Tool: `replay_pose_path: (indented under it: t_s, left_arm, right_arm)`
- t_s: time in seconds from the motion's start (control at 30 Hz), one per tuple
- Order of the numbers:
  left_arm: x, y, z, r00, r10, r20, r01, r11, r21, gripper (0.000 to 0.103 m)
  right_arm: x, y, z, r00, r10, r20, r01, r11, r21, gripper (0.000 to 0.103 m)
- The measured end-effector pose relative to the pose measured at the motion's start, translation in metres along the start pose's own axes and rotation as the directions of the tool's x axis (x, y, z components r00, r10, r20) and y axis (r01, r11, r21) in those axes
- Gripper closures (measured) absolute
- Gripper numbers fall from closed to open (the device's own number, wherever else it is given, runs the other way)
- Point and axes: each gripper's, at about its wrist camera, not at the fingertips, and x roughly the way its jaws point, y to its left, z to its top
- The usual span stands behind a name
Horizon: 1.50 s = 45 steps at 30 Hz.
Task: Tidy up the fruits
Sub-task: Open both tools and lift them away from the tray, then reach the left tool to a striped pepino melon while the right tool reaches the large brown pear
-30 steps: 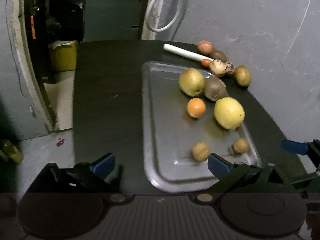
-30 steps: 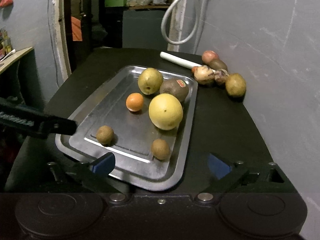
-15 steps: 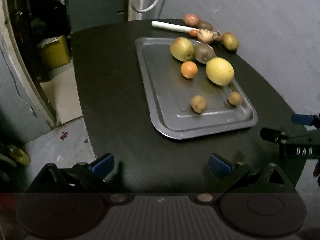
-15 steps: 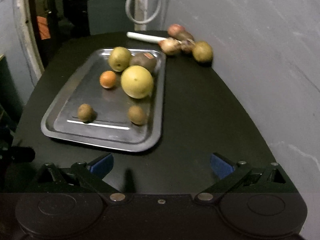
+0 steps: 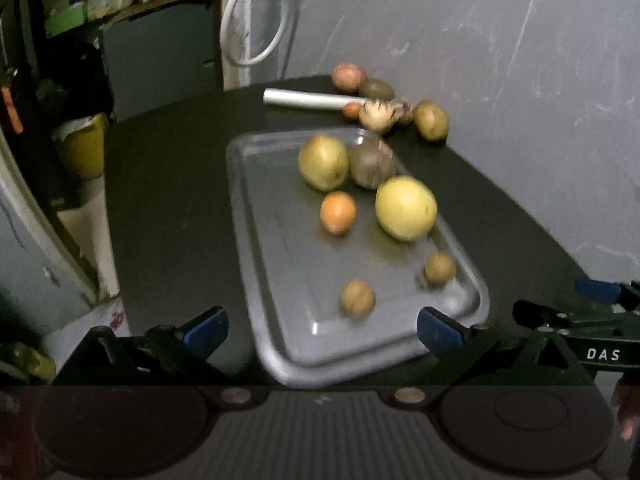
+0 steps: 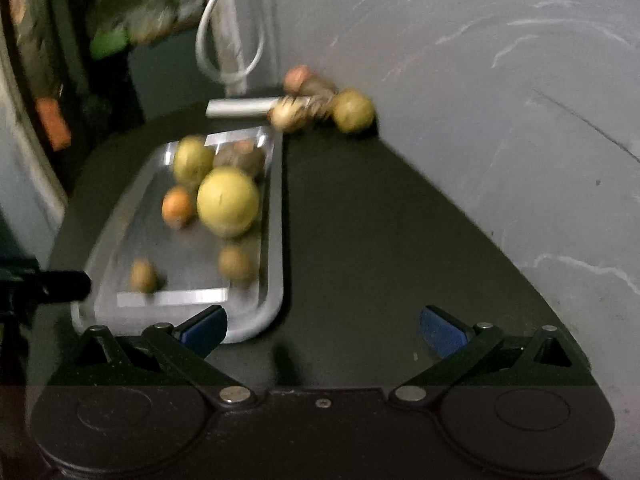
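A metal tray (image 5: pixel 280 264) (image 6: pixel 276 248) lies on the black table. On it sit a large yellow fruit (image 5: pixel 405 209) (image 6: pixel 228 202), a green pear (image 5: pixel 323 162), a dark brown fruit (image 5: pixel 372 166), a small orange (image 5: pixel 338 213) (image 6: pixel 177 207) and two small brown kiwis (image 5: pixel 357 298) (image 5: pixel 440 269). More fruit (image 5: pixel 430 120) (image 6: pixel 353 111) is piled by the wall behind the tray. My left gripper (image 5: pixel 322 330) hangs open over the tray's near edge. My right gripper (image 6: pixel 324 326) stands open just right of the tray's near corner. Neither holds anything.
A white tube (image 5: pixel 310 100) lies behind the tray. The grey wall (image 5: pixel 520 80) borders the table on the right. A white hose loop (image 5: pixel 248 20) hangs at the back. A yellow bin (image 5: pixel 82 148) stands on the floor at the left. Bare tabletop (image 6: pixel 380 220) lies right of the tray.
Both grippers have moved forward toward the tray after pulling back; the tray now reaches the fingertips again. Both views are blurred by motion. The fruit has not shifted.
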Motion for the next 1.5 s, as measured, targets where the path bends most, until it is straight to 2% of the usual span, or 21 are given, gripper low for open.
replay_pose_path:
  t_s: [0.1,0.3,0.43,0.5,0.6,0.67,0.87,0.93,1.1,1.17,1.27,1.37,1.43,1.5]
  left_arm:
    - [0.006,-0.002,0.027,0.999,-0.007,0.036,0.007,1.0,0.009,0.001]
    - [0.02,-0.002,0.1,0.988,-0.056,0.147,0.053,0.998,0.021,0.001]
    - [0.046,-0.012,0.145,0.975,-0.072,0.209,0.035,0.984,0.177,0.001]
    - [0.067,-0.019,0.162,0.974,-0.072,0.214,0.007,0.957,0.29,0.001]
    - [0.102,-0.03,0.179,0.977,-0.065,0.205,-0.025,0.912,0.41,0.001]
    - [0.128,-0.036,0.188,0.979,-0.094,0.183,0.002,0.893,0.45,0.001]
    - [0.187,-0.05,0.194,0.977,-0.167,0.133,0.081,0.867,0.492,0.001]
    - [0.205,-0.053,0.196,0.978,-0.179,0.107,0.102,0.857,0.505,0.004]
    - [0.234,-0.055,0.196,0.977,-0.208,0.046,0.157,0.851,0.501,0.012]
    - [0.241,-0.054,0.198,0.978,-0.208,0.019,0.172,0.854,0.491,0.023]
    - [0.243,-0.054,0.206,0.973,-0.228,0.029,0.188,0.863,0.47,0.025]
    - [0.249,-0.06,0.208,0.979,-0.204,0.007,0.174,0.85,0.497,0.026]
    - [0.253,-0.064,0.21,0.98,-0.2,-0.023,0.184,0.842,0.507,0.033]
    - [0.255,-0.067,0.21,0.98,-0.196,-0.024,0.18,0.836,0.519,0.034]
  right_arm:
    - [0.004,-0.009,0.015,0.998,0.009,0.067,-0.018,0.991,0.134,0.001]
    - [0.04,-0.017,0.064,0.996,0.033,0.087,-0.057,0.954,0.294,0.001]
    - [0.079,-0.022,0.101,0.996,0.027,0.082,-0.06,0.896,0.44,0.001]
    - [0.096,-0.026,0.113,0.996,0.015,0.088,-0.058,0.859,0.509,0.001]
    - [0.122,-0.032,0.126,0.994,-0.018,0.103,-0.047,0.807,0.589,0.001]
    - [0.14,-0.036,0.134,0.994,-0.032,0.105,-0.041,0.778,0.626,0.001]
    - [0.179,-0.046,0.153,0.991,-0.086,0.105,-0.01,0.723,0.691,0.001]
    - [0.188,-0.047,0.156,0.991,-0.086,0.107,-0.014,0.712,0.702,0.002]
    - [0.205,-0.042,0.161,0.987,-0.079,0.139,-0.041,0.714,0.699,0.009]
    - [0.21,-0.04,0.162,0.985,-0.072,0.155,-0.059,0.712,0.7,0.013]
    - [0.217,-0.039,0.165,0.985,-0.046,0.167,-0.085,0.711,0.698,0.019]
    - [0.221,-0.042,0.167,0.986,-0.046,0.163,-0.085,0.699,0.71,0.022]
    - [0.224,-0.043,0.169,0.987,-0.047,0.154,-0.078,0.699,0.711,0.027]
    - [0.227,-0.045,0.169,0.988,-0.048,0.146,-0.071,0.699,0.711,0.029]
